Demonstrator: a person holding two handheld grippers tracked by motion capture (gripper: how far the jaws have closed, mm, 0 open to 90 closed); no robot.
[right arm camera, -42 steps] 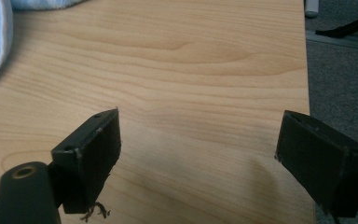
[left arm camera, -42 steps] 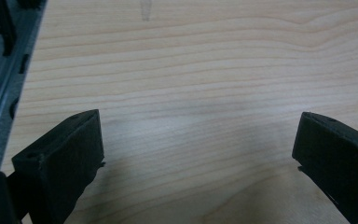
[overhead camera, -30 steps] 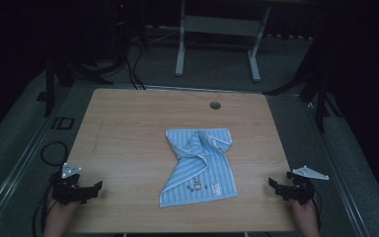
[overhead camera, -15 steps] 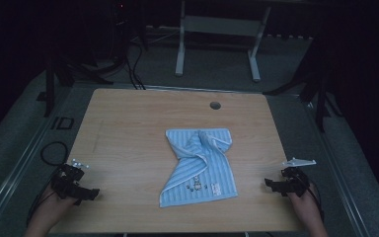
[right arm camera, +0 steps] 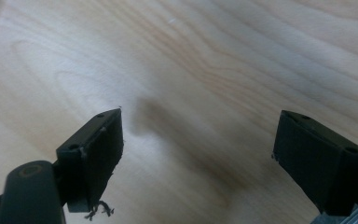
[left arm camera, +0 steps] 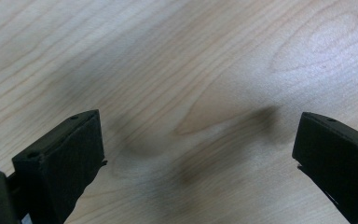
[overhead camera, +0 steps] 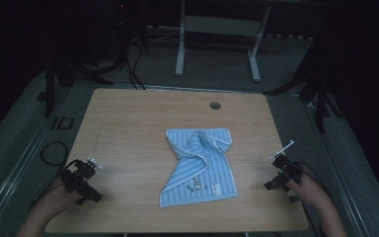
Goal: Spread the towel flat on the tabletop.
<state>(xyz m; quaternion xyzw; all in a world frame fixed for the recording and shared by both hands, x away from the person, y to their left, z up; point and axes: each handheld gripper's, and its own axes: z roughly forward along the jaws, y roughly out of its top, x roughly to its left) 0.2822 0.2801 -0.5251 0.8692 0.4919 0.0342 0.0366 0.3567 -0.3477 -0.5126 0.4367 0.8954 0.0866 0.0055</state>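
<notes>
Striped towel rumpled mid-table | left claw agape | right claw agape

Light wooden table with rounded corners, small round hole near far edge. Directly on it, around the middle: blue-and-white striped towel, twisted and bunched at far end, flat at near end.

Towel mid-table, between left gripper and right gripper.
</notes>
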